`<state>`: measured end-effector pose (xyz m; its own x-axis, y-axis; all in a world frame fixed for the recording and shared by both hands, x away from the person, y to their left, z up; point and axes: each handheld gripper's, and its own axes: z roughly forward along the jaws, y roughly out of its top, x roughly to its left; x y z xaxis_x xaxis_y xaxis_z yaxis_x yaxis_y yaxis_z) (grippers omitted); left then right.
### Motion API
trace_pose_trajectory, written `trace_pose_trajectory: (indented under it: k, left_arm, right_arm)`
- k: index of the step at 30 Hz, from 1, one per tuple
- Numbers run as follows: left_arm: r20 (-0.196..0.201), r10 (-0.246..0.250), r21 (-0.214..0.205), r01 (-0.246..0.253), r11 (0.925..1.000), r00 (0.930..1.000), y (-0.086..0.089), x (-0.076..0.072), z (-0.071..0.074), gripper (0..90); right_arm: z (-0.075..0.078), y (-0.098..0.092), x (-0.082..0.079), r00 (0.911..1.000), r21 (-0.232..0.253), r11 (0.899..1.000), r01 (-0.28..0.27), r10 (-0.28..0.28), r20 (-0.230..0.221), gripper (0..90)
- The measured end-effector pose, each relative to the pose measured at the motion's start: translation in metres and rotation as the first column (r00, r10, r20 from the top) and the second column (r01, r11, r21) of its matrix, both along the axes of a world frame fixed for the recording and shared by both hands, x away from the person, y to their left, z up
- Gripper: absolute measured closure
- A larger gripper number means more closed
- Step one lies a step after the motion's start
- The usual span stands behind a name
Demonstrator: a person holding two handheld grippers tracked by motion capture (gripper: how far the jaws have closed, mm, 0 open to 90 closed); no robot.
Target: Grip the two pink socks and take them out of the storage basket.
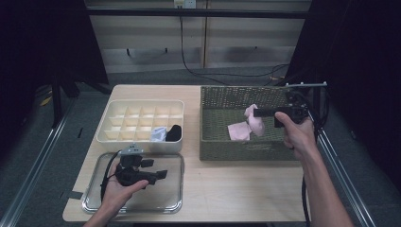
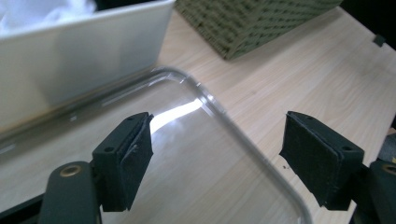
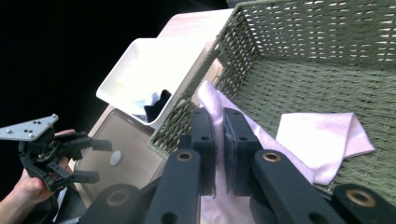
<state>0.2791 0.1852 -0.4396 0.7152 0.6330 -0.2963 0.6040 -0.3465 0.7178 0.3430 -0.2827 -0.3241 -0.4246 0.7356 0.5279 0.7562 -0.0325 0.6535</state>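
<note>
Item: pink cloth lift from basket

Pink cloth [image 1: 256, 119]: hangs clamped in your right hand-held gripper [image 1: 257, 112], above the floor of the green woven basket [image 1: 222, 146]; a second folded pink cloth [image 1: 239, 131] lies beneath. Raise it until the trailing end clears the basket wall, keeping the pinch firm. Right forearm reaches forward, jaws level and pointing left. Left hand-held gripper [image 1: 161, 174]: jaws apart, holding nothing, low over the clear tray [image 1: 176, 204] on the counter [image 1: 236, 189], beside the white divider box [image 1: 106, 137].

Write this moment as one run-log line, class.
right gripper: shut on pink cloth over woven basket | left gripper: open, empty, above metal tray | second pink cloth: in basket
</note>
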Motion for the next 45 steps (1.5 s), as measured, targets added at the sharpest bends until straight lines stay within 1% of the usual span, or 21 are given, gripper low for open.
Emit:
trace_pose_trajectory:
  k: [7,9,11,14,17,19,21,22,23,25,27,31,32,33,34,36,37,40,42,43,45]
  left_arm:
    - [0.002,-0.023,0.002,0.023,0.9997,0.9997,-0.017,0.005,0.001,25.6]
    - [-0.002,-0.024,-0.011,0.023,0.9997,0.9997,-0.020,0.006,0.001,25.4]
    - [-0.005,-0.027,-0.010,0.027,0.9996,0.9996,-0.024,0.007,0.001,25.4]
    - [-0.006,-0.032,-0.012,0.031,0.9994,0.9995,-0.026,0.009,0.003,25.4]
    - [-0.003,-0.030,-0.019,0.030,0.9994,0.9996,-0.029,0.010,0.006,25.3]
    - [-0.003,-0.032,-0.013,0.032,0.9994,0.9995,-0.030,0.010,0.007,25.4]
    - [0.014,-0.032,-0.019,0.032,0.9993,0.9994,-0.030,0.008,0.007,27.5]
    - [0.026,-0.038,-0.027,0.039,0.9989,0.9989,-0.031,0.007,0.007,30.8]
    - [0.036,-0.042,-0.038,0.044,0.9983,0.9985,-0.030,0.006,0.007,33.7]
    - [0.028,-0.042,-0.068,0.044,0.9967,0.9987,-0.031,0.004,0.007,36.1]
    - [0.030,-0.060,-0.057,0.061,0.9965,0.9978,-0.032,0.003,0.006,38.3]
    - [0.030,-0.067,-0.049,0.068,0.9964,0.9973,-0.035,0.001,0.004,38.9]
    - [0.027,-0.077,-0.051,0.078,0.9957,0.9967,-0.036,0.001,0.004,39.3]
    - [0.022,-0.094,-0.063,0.095,0.9935,0.9953,-0.036,0.001,0.003,42.8]
    - [0.023,-0.096,-0.068,0.097,0.9929,0.9951,-0.037,0.000,0.003,45.4]
    - [0.028,-0.108,-0.036,0.109,0.9934,0.9938,-0.041,0.000,0.003,44.9]
    - [0.028,-0.116,-0.035,0.117,0.9926,0.9929,-0.042,0.000,0.003,44.9]
    - [0.020,-0.120,-0.054,0.121,0.9912,0.9926,-0.047,0.003,0.005,45.1]
    - [0.040,-0.110,-0.048,0.112,0.9925,0.9931,-0.052,0.004,0.006,44.9]
    - [0.038,-0.107,-0.048,0.108,0.9930,0.9936,-0.054,0.005,0.005,44.1]
    - [0.011,-0.105,-0.061,0.105,0.9926,0.9945,-0.058,0.009,0.004,42.1]
  right_arm:
    - [0.000,0.010,-0.017,0.9995,0.007,1.000,-0.022,0.022,0.024,84.1]
    - [0.000,0.012,-0.023,0.9991,0.009,1.000,-0.026,0.026,0.034,84.2]
    - [-0.001,0.014,-0.029,0.9985,0.016,0.999,-0.036,0.035,0.041,84.2]
    - [-0.001,0.017,-0.037,0.9982,0.013,0.999,-0.041,0.040,0.045,84.2]
    - [-0.003,0.018,-0.047,0.9978,0.030,0.999,-0.043,0.042,0.051,84.2]
    - [-0.005,0.019,-0.054,0.9974,0.019,0.999,-0.048,0.047,0.055,84.1]
    - [-0.010,0.020,-0.061,0.9973,0.023,0.998,-0.052,0.051,0.053,84.1]
    - [-0.012,0.021,-0.064,0.9973,0.016,0.998,-0.055,0.054,0.049,84.1]
    - [-0.015,0.023,-0.068,0.9967,0.007,0.998,-0.061,0.061,0.054,84.1]
    - [-0.021,0.026,-0.074,0.9954,0.007,0.997,-0.079,0.078,0.055,84.1]
    - [-0.027,0.029,-0.079,0.9952,0.013,0.996,-0.084,0.083,0.052,84.1]
    - [-0.044,0.034,-0.088,0.9949,0.026,0.995,-0.097,0.096,0.033,84.1]
    - [-0.049,0.036,-0.090,0.9947,0.030,0.994,-0.101,0.100,0.026,84.0]
    - [-0.053,0.038,-0.091,0.9943,0.013,0.994,-0.105,0.105,0.020,84.0]
    - [-0.058,0.040,-0.093,0.9938,0.013,0.994,-0.110,0.110,0.015,84.0]
    - [-0.066,0.044,-0.096,0.9930,0.011,0.993,-0.118,0.118,-0.002,83.9]
    - [-0.070,0.047,-0.097,0.9925,0.002,0.993,-0.122,0.122,-0.006,83.8]
    - [-0.083,0.050,-0.100,0.9913,0.010,0.992,-0.130,0.130,-0.022,83.7]
    - [-0.093,0.053,-0.100,0.9897,0.019,0.990,-0.138,0.139,-0.034,83.3]
    - [-0.097,0.054,-0.100,0.9892,0.014,0.990,-0.142,0.142,-0.035,83.2]
    - [-0.106,0.057,-0.101,0.9883,0.025,0.989,-0.144,0.145,-0.047,83.0]
